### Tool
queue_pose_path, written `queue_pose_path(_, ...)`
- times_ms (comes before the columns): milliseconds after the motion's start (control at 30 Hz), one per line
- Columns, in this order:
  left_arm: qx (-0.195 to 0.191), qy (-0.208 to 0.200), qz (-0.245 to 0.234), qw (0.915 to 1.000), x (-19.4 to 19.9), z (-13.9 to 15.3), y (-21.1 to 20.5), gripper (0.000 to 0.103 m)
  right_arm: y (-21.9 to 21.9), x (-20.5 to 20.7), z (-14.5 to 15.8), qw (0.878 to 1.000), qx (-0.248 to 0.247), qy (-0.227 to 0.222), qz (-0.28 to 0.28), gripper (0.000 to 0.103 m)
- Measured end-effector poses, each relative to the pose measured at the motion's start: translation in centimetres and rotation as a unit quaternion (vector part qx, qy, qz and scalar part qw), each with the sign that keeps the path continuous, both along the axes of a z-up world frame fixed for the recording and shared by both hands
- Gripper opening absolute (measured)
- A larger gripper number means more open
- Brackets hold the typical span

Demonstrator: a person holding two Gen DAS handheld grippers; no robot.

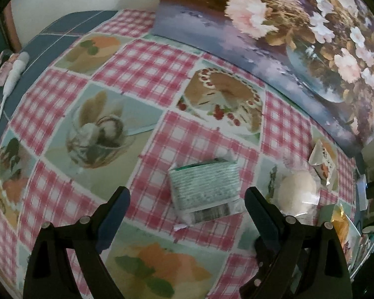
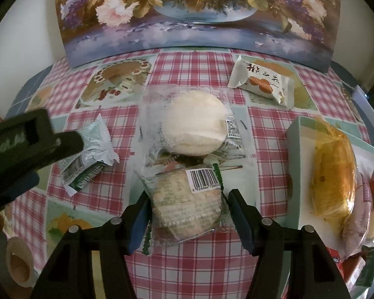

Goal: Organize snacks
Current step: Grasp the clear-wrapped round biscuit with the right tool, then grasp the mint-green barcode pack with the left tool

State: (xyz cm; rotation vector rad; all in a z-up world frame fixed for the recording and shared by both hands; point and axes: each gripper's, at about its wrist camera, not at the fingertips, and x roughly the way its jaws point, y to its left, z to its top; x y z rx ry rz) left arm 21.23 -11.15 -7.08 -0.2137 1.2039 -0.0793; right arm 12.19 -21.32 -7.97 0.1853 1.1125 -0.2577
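Box (image 2: 293, 174) cut off, green packet (image 2: 92, 159) half-hidden

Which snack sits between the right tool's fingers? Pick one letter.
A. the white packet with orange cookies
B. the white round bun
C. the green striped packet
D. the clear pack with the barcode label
D: in the right wrist view the barcoded clear pack lies between the right tool fingers, nearer than the white bun.

A wrapped bun (image 2: 195, 127) is laid mid-table (image 2: 269, 124), with a barcoded packet (image 2: 187, 204) before it. A box (image 2: 296, 154) is placed to the right, a painting (image 2: 187, 25) behind.
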Motion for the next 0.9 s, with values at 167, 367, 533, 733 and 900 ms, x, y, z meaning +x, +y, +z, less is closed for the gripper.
queue_pose_path(167, 0.003, -0.002, -0.013, 0.9999, 0.3, -0.6, -1.1, 0.093, 0.1, 0.0, -0.1, 1.000, -0.002, 0.001, 0.002, 0.064)
queue_pose_path(367, 0.006, -0.007, -0.024, 0.9997, 0.1, -0.2, -2.2, 0.090, 0.0, 0.0, -0.1, 1.000, -0.002, 0.001, 0.003, 0.064)
queue_pose_path(533, 0.007, -0.009, -0.032, 0.9994, 0.1, -0.6, -2.4, 0.069, 0.0, -0.1, -0.1, 1.000, -0.001, 0.002, 0.003, 0.064)
queue_pose_path(733, 0.006, -0.006, -0.039, 0.9992, -0.4, -1.5, -2.4, 0.054, -0.1, -0.3, -0.3, 1.000, 0.000, 0.004, 0.001, 0.064)
queue_pose_path(900, 0.015, 0.001, -0.037, 0.9992, -0.7, -1.0, -1.7, 0.054, 0.0, -0.4, -0.1, 1.000, 0.000, 0.004, 0.001, 0.062)
